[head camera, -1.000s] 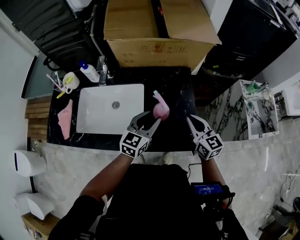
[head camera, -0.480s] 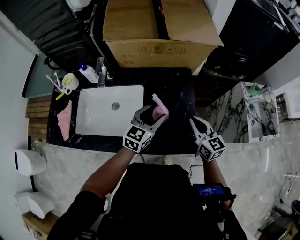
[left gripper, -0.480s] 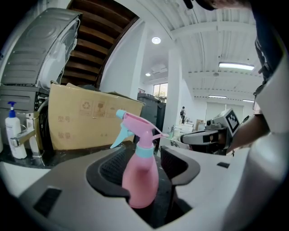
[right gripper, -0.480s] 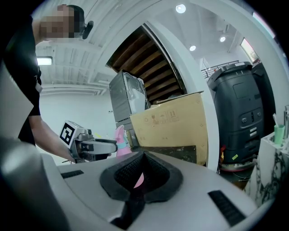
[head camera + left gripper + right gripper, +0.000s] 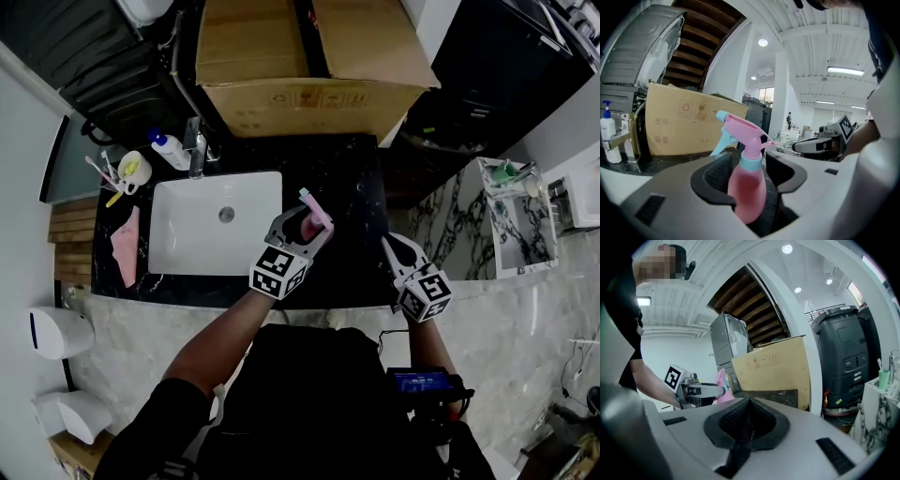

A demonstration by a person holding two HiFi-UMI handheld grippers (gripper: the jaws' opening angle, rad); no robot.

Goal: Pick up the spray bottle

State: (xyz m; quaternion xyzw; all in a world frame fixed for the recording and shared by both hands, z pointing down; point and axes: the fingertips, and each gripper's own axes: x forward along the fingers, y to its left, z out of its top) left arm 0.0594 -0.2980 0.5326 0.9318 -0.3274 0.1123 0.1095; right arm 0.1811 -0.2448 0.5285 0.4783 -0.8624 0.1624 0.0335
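Pink cloth (image 5: pixel 125 246) lies at the left end of the black countertop (image 5: pixel 352 183). Behind it, toward the back left corner, we find a cup (image 5: pixel 133 167) of brushes, a white pump bottle (image 5: pixel 167 147) and the faucet (image 5: pixel 195 141) over the white sink (image 5: pixel 183 239). Just right of the sink's right rim, about midway between the countertop's front and back edges, stands the spray bottle (image 5: pixel 315 210), upright. The left gripper (image 5: pixel 307 225) reaches in from the front edge with a jaw on either side of it. From the head view we cannot judge the fit. The left gripper view gives us the spray bottle (image 5: pixel 747 187), pink with a pale blue collar and trigger, plainly inside the left gripper (image 5: pixel 751 164). The jaws are closing yet set wide, and a dark gap shows at the right pad. Only that view shows the nozzle aimed left, with the cardboard box (image 5: pixel 309 56) behind it along the countertop's back edge. Farther right, the right gripper (image 5: pixel 390 249) hovers over the front right part of the countertop. In its own view the right gripper (image 5: pixel 747 416) has its pads meeting. That view alone shows the left gripper (image 5: pixel 701 390) side-on. Bare black top lies between the two grippers and behind the spray bottle up to the box. The countertop's right edge runs close beside the right gripper.
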